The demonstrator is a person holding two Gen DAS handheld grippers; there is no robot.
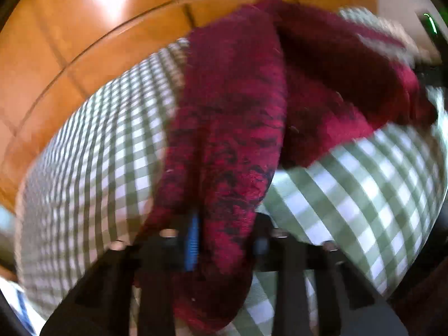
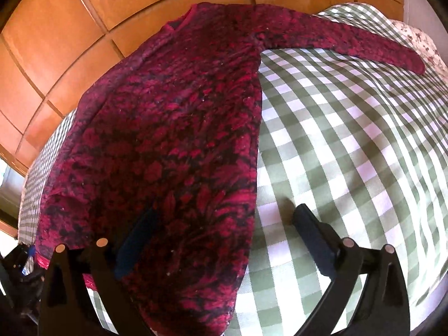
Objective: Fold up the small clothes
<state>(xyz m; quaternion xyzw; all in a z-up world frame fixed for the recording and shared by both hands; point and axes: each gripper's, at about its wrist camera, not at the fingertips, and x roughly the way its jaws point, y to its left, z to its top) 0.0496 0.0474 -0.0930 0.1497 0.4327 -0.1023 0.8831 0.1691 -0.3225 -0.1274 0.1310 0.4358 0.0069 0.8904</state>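
Left gripper [image 1: 224, 240] pinches the red garment [image 2: 173, 128]; right gripper [image 2: 221, 238] gapes over its hem.

Left wrist view sits right behind its tool [image 1: 226, 240], tilted steeply down, very close to the red garment [image 1: 229, 128], picture blurred. Right wrist view looks down past its own tool [image 2: 221, 235], close over the checked cloth [image 2: 350, 145]. Both share garment, checked cloth and orange panelled wall [image 2: 56, 28] beyond.
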